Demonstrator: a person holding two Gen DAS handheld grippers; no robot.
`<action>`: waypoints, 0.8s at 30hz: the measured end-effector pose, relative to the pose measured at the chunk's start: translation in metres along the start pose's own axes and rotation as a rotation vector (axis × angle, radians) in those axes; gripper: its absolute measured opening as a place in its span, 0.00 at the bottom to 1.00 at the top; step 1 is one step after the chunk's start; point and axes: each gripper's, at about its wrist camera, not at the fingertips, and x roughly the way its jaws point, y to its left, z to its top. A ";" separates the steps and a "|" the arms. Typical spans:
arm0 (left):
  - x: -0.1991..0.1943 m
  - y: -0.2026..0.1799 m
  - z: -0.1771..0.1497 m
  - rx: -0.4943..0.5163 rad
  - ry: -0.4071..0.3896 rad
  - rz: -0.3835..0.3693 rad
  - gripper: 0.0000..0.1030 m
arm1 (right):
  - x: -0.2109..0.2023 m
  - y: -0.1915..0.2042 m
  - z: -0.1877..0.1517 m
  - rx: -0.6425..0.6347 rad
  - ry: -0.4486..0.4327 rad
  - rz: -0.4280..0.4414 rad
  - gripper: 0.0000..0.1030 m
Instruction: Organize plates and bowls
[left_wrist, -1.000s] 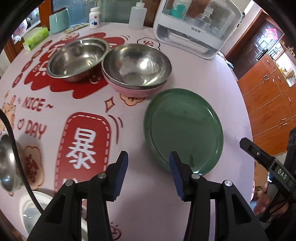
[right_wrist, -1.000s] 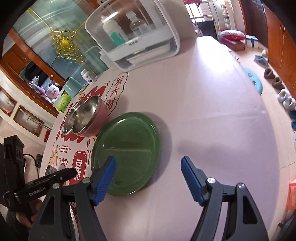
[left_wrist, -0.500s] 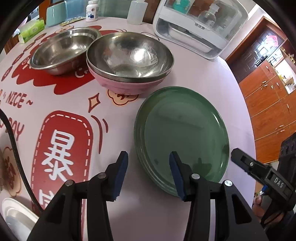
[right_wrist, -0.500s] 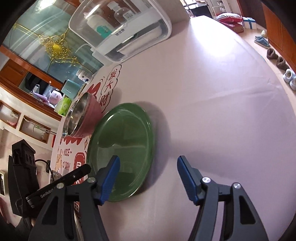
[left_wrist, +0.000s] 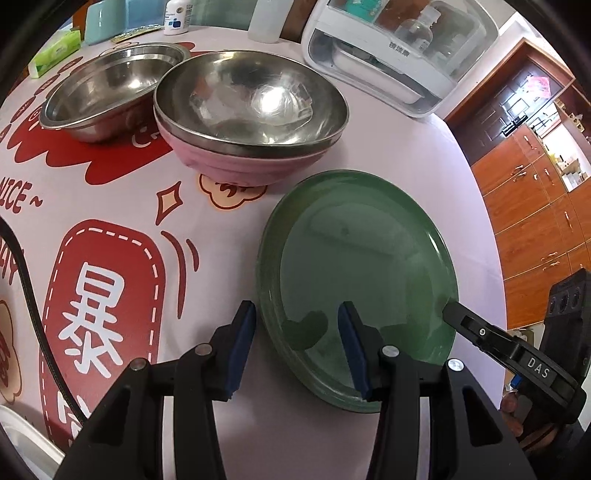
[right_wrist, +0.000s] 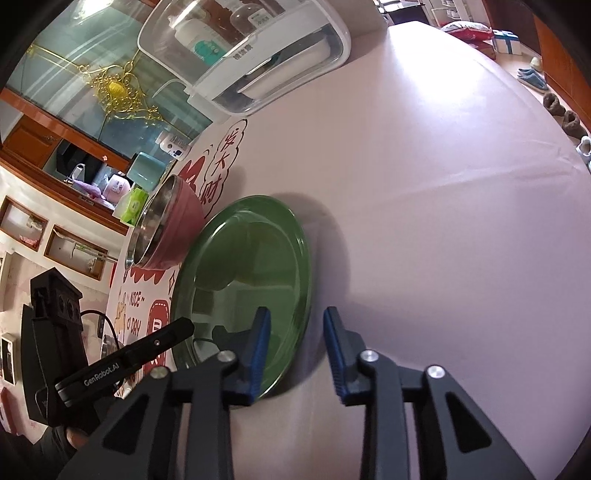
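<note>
A green plate lies on the pink tablecloth, just in front of a steel bowl nested in a pink bowl. A second steel bowl stands to their left. My left gripper is open and low over the plate's near left rim, one finger outside it and one above the plate. My right gripper straddles the opposite rim of the green plate. Its jaws are closing with the rim between them, and the pads are not on the rim. Its tip shows in the left wrist view.
A white box with a clear lid stands at the back of the table. A tissue pack and a pill bottle sit at the far left. A white dish and a black cable lie near left. The table edge runs close on the right.
Both grippers have sunk toward the green plate and now stand astride its opposite rims. The right jaws have narrowed a lot; the left jaws keep the same gap.
</note>
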 end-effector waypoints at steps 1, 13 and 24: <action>0.000 0.000 0.000 0.001 0.002 -0.007 0.41 | 0.000 0.000 0.000 0.004 0.001 0.000 0.23; 0.000 -0.003 0.000 0.004 0.007 -0.012 0.35 | 0.004 0.001 -0.001 0.000 0.028 -0.014 0.11; -0.010 -0.017 -0.005 0.049 0.013 -0.045 0.32 | -0.016 -0.002 -0.006 -0.016 0.010 -0.055 0.09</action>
